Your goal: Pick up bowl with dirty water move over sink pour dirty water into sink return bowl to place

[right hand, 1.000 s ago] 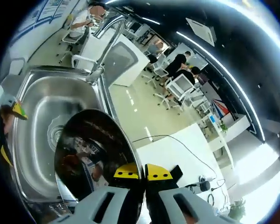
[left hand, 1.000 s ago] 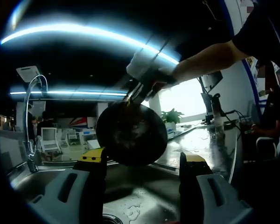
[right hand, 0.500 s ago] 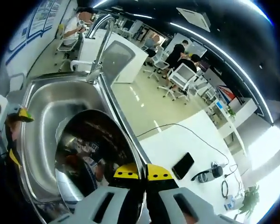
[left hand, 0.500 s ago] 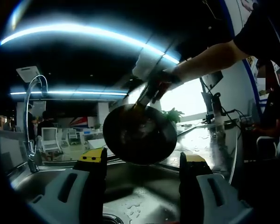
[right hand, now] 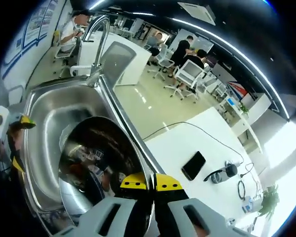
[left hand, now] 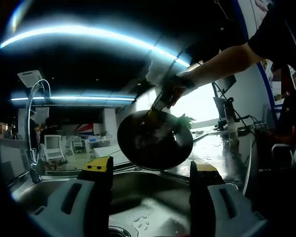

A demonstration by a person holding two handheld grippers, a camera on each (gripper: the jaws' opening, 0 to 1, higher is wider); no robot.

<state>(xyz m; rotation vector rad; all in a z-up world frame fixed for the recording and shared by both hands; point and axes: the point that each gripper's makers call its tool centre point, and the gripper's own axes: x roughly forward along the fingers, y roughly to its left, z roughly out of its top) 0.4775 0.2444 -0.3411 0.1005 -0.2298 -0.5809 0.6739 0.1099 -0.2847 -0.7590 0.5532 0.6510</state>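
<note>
Bowl held tilted above the sink, gripped at its rim.

Taking the sink (right hand: pixel 44 123) as landmark: at its far left edge your left gripper (right hand: pixel 12 143) waits low, jaws standing apart with nothing between them, likely staying clear of the pour. Over the basin your right gripper (right hand: pixel 145 183) has its jaws pressed together on the rim of the metal bowl (right hand: pixel 101 163), holding it tipped so any remaining dirty water can run down. The faucet (right hand: pixel 96 47) rises behind the sink.
</note>
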